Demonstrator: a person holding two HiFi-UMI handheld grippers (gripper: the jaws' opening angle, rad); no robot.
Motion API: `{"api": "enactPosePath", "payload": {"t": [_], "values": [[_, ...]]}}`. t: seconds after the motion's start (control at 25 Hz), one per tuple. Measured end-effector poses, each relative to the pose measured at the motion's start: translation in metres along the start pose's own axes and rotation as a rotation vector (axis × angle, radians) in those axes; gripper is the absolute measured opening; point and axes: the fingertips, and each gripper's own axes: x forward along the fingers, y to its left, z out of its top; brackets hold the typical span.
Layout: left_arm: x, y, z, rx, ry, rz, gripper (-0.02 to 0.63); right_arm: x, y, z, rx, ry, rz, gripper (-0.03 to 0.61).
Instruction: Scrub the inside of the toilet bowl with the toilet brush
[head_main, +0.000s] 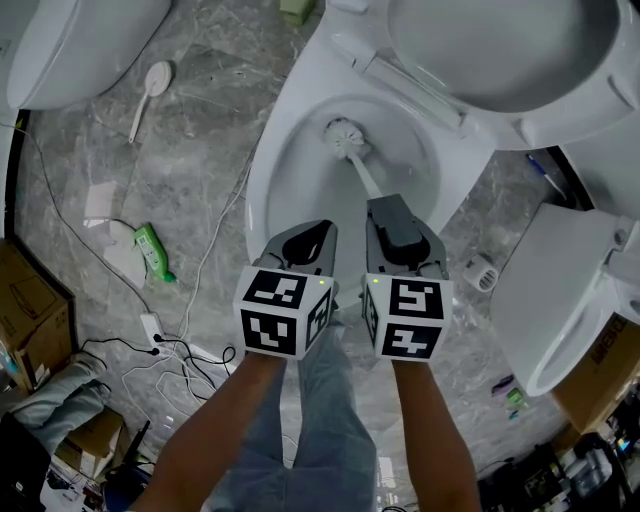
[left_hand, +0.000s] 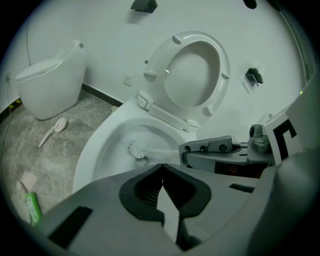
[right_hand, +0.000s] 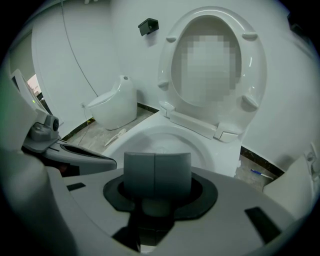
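The right gripper (head_main: 393, 215) is clamped on the handle of the toilet brush (head_main: 347, 138), whose bristle head sits low inside the toilet bowl (head_main: 285, 120) (its seat (left_hand: 222, 75) is raised). Just beside it, the left gripper (head_main: 312, 235) hovers over the bowl's front, jaws pressed together on nothing.

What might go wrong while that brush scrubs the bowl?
The right gripper alone holds the white toilet brush by its thin handle's end, the left gripper shut on nothing; the brush might twist or slip when pressed against the white toilet bowl. White cables lie on the grey marble floor beside the person's legs, a possible trip.
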Motion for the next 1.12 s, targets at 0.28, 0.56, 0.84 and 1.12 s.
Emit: {"api": "enactPosePath", "payload": {"t": [0.28, 0.56, 0.84, 1.12], "values": [[0.014, -0.008, 0.004, -0.005, -0.002, -0.002, 0.006, 0.005, -0.024, -0.002, 0.004, 0.007, -0.022, 0.153], [0.023, -0.024, 0.011, 0.019, -0.014, -0.014, 0.006, 0.005, -0.041, -0.008, 0.031, 0.011, -0.036, 0.153], [0.026, -0.035, 0.006, 0.042, -0.002, -0.02, 0.006, -0.006, -0.054, -0.018, 0.058, 0.01, -0.059, 0.153], [0.019, -0.046, -0.01, 0.094, 0.014, -0.034, 0.006, -0.022, -0.056, -0.033, 0.087, 0.013, -0.089, 0.153]]}}
